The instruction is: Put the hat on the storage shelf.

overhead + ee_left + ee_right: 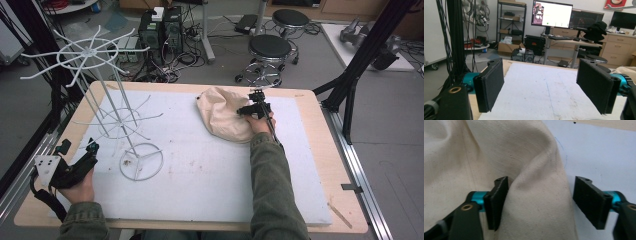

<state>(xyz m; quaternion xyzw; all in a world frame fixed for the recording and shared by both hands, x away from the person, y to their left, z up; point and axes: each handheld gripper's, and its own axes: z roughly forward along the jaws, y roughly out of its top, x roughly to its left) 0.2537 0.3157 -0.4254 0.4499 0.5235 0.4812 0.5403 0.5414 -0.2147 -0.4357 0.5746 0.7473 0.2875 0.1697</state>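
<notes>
Straddling a fold of the cream cloth bag (534,195) with right gripper (539,203) jaws spread, contents hidden; left gripper (546,87) gaping.

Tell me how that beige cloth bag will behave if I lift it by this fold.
The cloth bag lies crumpled and creased, so it will probably hang floppy. Its weave looks coarse, so it likely won't slip. The right hand-held gripper straddles one fold, so the rest may trail.

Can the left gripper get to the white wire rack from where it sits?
Probably yes: the left gripper rests open near the wire rack's ring base, with bare white mat between them.
</notes>
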